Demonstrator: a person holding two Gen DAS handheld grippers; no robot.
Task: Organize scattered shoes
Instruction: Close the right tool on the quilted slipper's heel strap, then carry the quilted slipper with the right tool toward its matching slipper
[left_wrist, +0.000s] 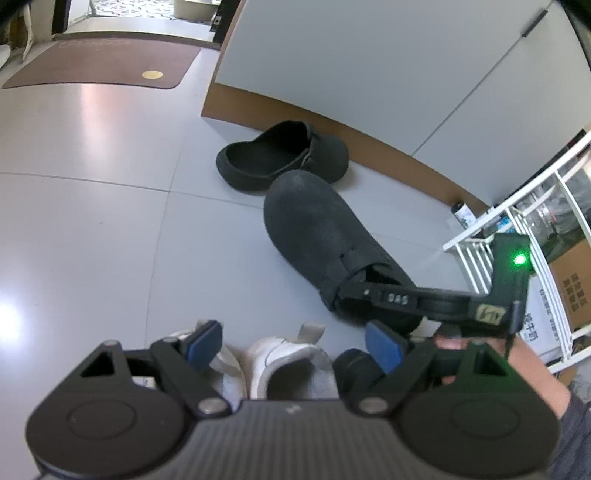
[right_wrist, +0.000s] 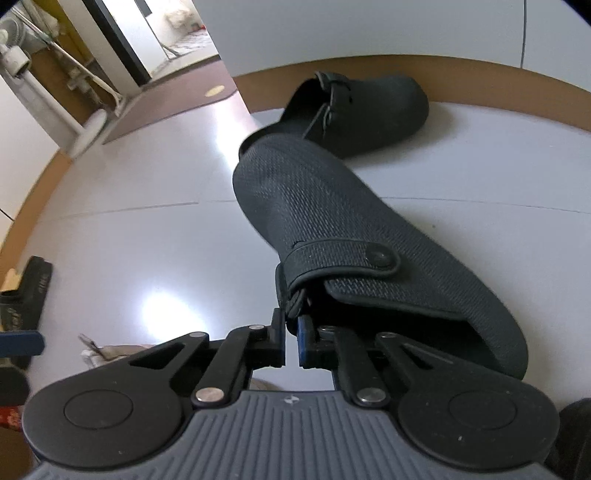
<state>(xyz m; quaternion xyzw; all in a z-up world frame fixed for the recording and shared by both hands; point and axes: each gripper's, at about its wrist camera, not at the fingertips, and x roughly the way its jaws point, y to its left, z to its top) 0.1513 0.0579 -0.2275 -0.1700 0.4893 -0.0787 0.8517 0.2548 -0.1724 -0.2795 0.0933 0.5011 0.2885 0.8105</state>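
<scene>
Right gripper clamped tight on the heel strap of the near black clog, jaws nearly meeting; the pinched bit of strap is mostly hidden between the pads, so exact contact is hard to read. The clog runs from center frame down to the lower right in the right wrist view, its heel end cut off behind the gripper body. In the left wrist view the same clog sits mid-frame on the grey floor, with the right gripper reaching in from the right and a hand partly hidden behind it. Second black clog lies above it, opening toward the left, close to the brown base of the white cabinet; toe-to-toe gap looks tiny, possibly touching. Left gripper spread wide at the bottom, holding nothing, over a pair of white sneakers largely blocked by its body. White rack cut off at the right edge; brown mat upper left.
</scene>
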